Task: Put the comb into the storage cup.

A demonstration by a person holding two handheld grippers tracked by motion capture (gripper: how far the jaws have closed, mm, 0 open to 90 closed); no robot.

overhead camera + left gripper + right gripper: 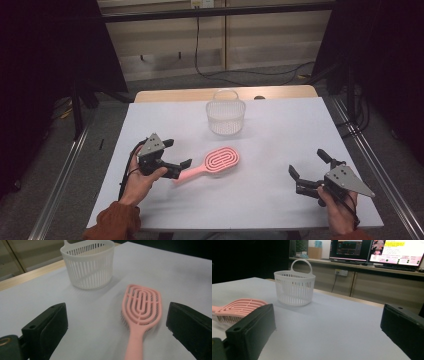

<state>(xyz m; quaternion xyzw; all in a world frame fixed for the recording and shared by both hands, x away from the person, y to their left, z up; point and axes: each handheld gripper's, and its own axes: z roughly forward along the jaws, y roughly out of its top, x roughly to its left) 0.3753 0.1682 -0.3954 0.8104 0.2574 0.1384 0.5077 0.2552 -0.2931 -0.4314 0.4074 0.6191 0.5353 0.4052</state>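
Note:
A pink hairbrush [218, 162] lies flat on the white table [280, 130], head toward the far right and handle toward my left gripper [179, 152]. That gripper is open, held low over the table. In the left gripper view the hairbrush [141, 307] has its handle running down between the two spread jaws of the left gripper [117, 320], untouched by either. A white slotted basket [226, 117] with a loop handle stands upright behind the brush. My right gripper [306, 162] is open at the near right, holding nothing. From the right gripper [327, 330] the basket [294, 288] and brush [239, 307] sit ahead and left.
The white sheet covers a wooden table whose far edge [225, 94] shows behind the basket [87, 265]. Metal rails [370, 160] run along both sides, and cables [240, 77] lie on the floor beyond. Monitors [372, 250] stand on a counter in the right gripper view.

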